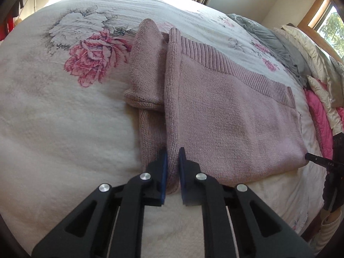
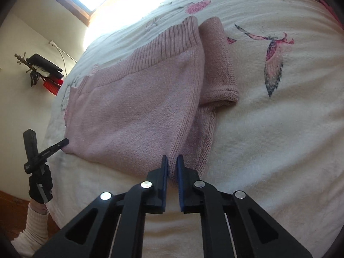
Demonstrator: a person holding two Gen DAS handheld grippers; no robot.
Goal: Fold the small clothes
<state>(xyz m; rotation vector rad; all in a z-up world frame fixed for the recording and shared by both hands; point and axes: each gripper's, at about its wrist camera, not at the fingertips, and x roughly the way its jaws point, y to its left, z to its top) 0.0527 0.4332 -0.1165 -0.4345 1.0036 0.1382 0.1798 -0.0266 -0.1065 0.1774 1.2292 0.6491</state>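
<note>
Lying folded on the white floral bedspread (image 1: 53, 111), the dusty-pink knitted sweater (image 1: 232, 116) is being pinched at its near corners: the left gripper (image 1: 172, 169) and the right gripper (image 2: 171, 169) are each clamping narrowly on a knit fold.

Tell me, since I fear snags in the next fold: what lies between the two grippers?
Only the pink sweater: its near edge runs from the left gripper to the right gripper, on the bedspread. Both wrist views show it.
</note>
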